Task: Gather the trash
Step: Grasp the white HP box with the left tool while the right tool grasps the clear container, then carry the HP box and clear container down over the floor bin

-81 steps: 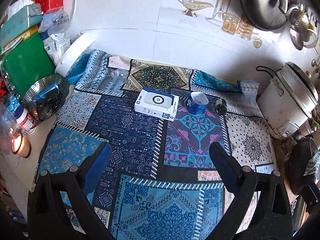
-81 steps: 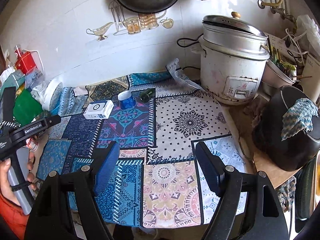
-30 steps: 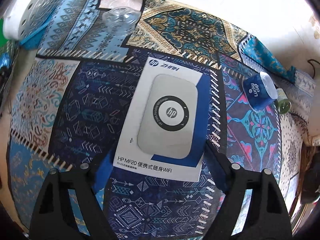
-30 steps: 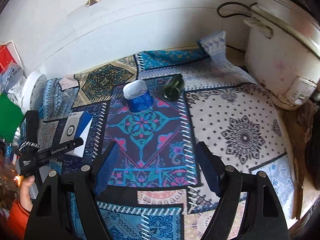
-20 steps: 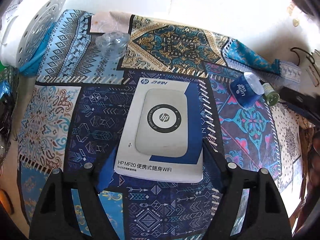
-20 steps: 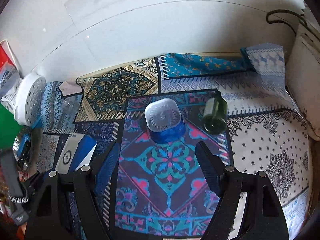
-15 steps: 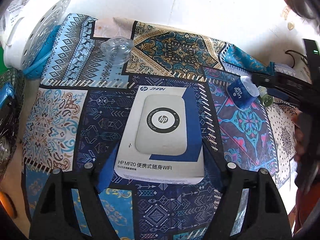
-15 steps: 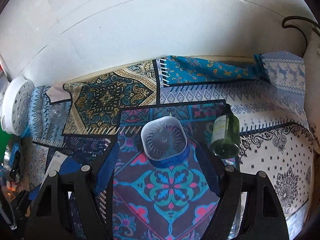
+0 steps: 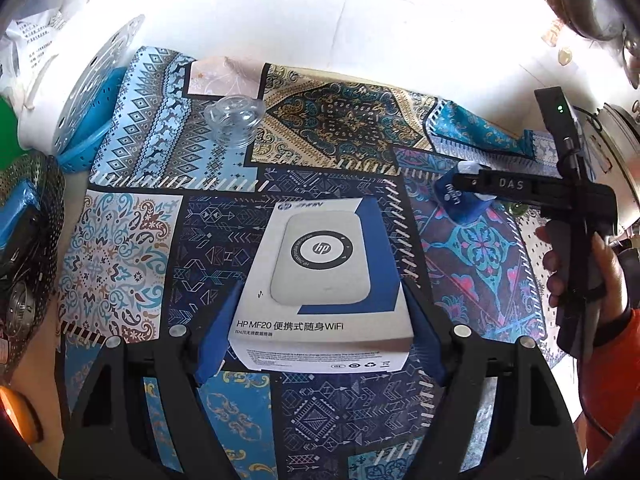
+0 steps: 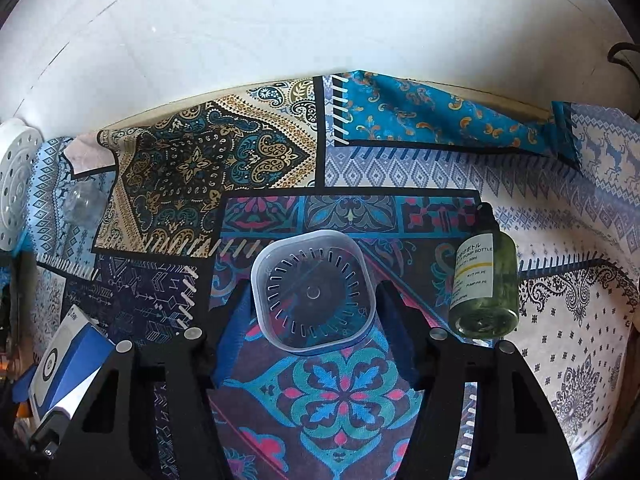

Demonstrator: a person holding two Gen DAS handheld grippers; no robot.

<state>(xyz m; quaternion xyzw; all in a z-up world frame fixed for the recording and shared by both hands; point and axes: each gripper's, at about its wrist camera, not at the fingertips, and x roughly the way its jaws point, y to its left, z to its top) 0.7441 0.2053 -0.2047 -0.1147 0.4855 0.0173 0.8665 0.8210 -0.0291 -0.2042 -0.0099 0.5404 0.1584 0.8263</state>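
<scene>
Box clamped in left gripper jaws, tilted steeply downward

Home kitchen: counter under patchwork-print cloth against white tiled wall, perforated metal steamer basket at left, hanging steel pan top right, white perforated plastic lid.

The patterned cloth left of the white box lies open and free. Behind it stands only a clear cup. On the right, the green bottle lies just beside the blue container, so room there is narrow.
</scene>
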